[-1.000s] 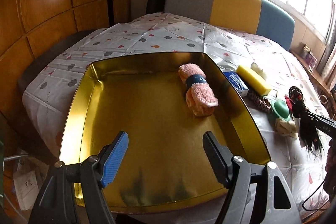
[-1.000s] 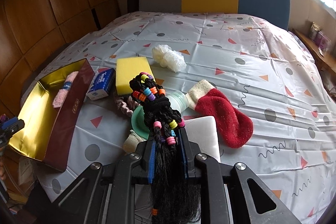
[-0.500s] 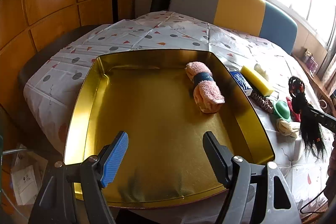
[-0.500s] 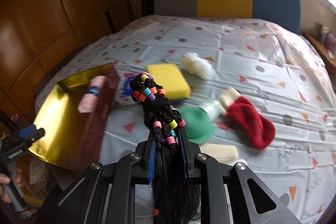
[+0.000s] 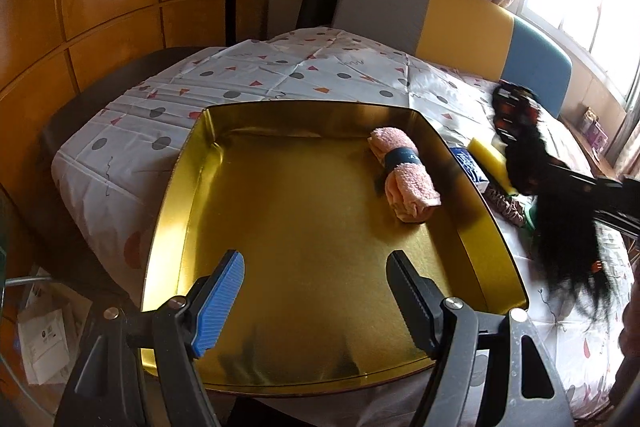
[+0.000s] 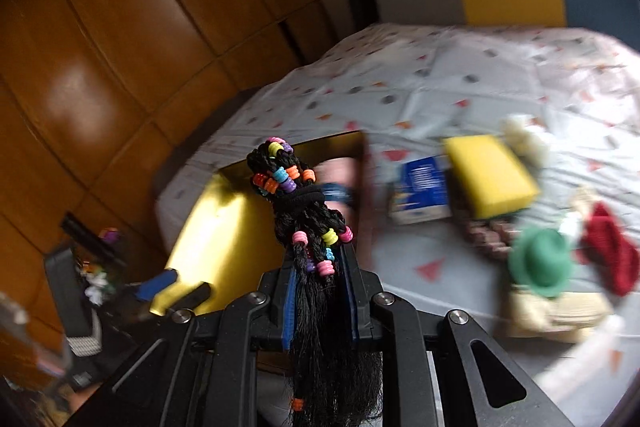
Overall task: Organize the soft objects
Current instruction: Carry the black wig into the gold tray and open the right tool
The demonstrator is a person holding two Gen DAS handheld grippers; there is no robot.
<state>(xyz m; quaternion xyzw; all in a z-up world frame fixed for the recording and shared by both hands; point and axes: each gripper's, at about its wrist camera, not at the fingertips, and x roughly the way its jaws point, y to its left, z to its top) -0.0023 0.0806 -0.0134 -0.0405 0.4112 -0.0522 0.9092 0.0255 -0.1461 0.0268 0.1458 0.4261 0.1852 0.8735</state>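
The right gripper (image 6: 320,291) has its jaws clamped tight on a black braided hairpiece strung with coloured plastic beads (image 6: 298,203); the pinch falls partway down the braids, so the beaded knot stands up ahead of the fingers and the loose black strands hang below them, a hold that seems meant to keep the limp thing in one bundle. In the left wrist view the same hairpiece (image 5: 532,179) hangs in the air just beyond the right wall of the shallow gold-coloured metal tray (image 5: 192,187), near its rim, not yet over the floor of it.

The left gripper (image 5: 316,291) has its jaws spread wide with nothing between them; it hovers above the near edge of the tray, likely waiting or steadying the view.

Inside the tray a rolled pink towel with a dark band (image 5: 404,175) lies against the right wall, probably the first item sorted. Outside, on the patterned white tablecloth (image 6: 420,87), lie a yellow rectangular sponge (image 6: 490,175), a blue tissue packet (image 6: 420,191), a green rounded plastic piece (image 6: 540,263) and a red knitted sock (image 6: 612,255), all blurred; they look left for later.
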